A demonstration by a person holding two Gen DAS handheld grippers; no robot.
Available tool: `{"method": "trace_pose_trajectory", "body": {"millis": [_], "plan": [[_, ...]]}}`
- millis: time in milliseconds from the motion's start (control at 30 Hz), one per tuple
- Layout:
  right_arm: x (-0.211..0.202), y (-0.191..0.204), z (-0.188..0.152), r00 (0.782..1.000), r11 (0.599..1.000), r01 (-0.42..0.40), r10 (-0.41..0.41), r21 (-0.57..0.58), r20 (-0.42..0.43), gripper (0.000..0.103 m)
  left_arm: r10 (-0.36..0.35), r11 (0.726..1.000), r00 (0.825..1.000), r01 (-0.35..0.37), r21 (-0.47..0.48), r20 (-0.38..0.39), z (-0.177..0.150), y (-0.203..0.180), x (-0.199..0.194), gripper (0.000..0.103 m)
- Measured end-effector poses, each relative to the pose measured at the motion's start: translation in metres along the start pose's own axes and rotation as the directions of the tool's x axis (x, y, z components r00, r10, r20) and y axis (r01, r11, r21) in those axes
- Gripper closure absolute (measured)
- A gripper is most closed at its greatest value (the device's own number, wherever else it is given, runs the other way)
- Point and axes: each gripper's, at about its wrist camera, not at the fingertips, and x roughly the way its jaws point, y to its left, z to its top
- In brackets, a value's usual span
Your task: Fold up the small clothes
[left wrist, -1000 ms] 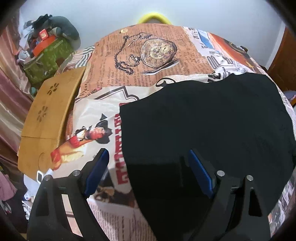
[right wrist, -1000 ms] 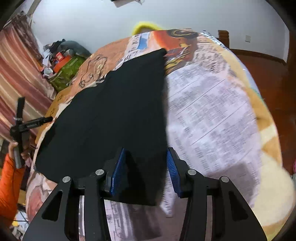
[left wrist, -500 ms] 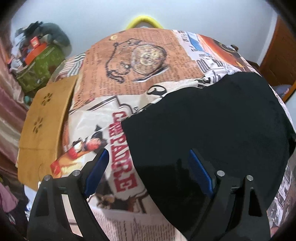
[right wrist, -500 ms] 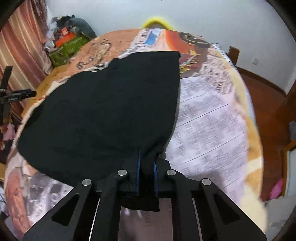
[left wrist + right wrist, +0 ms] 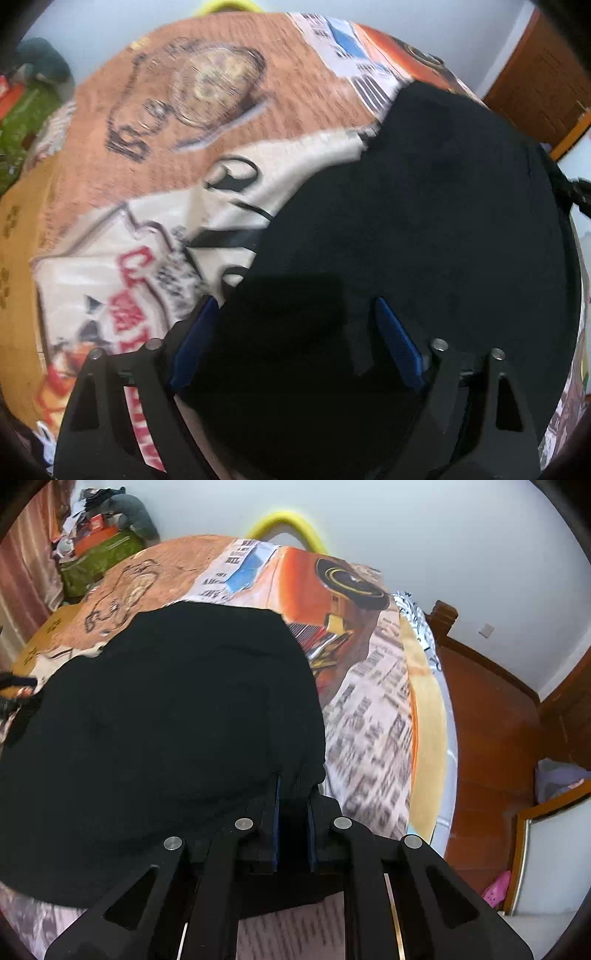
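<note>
**Pinching a black garment on a printed blanket**

Lying spread on the printed blanket (image 5: 229, 122), the black garment (image 5: 166, 720) has one corner pinched between the right gripper (image 5: 293, 794) pads, whose jaws are easing open. The left gripper (image 5: 295, 314) straddles another garment edge, jaws closing, pads not touching cloth. Red lettering on the blanket is too blurred to read. Only the right view shows the wooden floor (image 5: 487, 720) and yellow hoop (image 5: 291, 522).

Pale wall (image 5: 406, 535), reddish wood floor (image 5: 491, 716), striped curtain (image 5: 26, 554), a clutter heap (image 5: 99, 535) in the corner.
</note>
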Motion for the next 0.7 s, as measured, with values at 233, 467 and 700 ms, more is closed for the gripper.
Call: {"method": "trace_pose_trajectory", "body": {"millis": [233, 467, 700], "plan": [[-0.035, 0.003, -0.015, 0.996, 0.998, -0.003, -0.002, 0.057, 0.093, 0.051, -0.011, 0.997, 1.0, 0.012, -0.08, 0.014, -0.022, -0.011, -0.015, 0.092], [-0.083, 0.029, -0.059, 0.976, 0.982, -0.164, 0.147, 0.094, 0.158, 0.038, 0.069, 0.992, 0.998, -0.067, -0.11, 0.011, -0.069, -0.019, -0.044, 0.103], [-0.083, 0.085, -0.101, 0.951, 0.949, -0.301, 0.291, 0.091, 0.107, 0.033, 0.056, 0.991, 0.998, -0.053, -0.122, 0.022, -0.121, -0.032, -0.08, 0.103]]}}
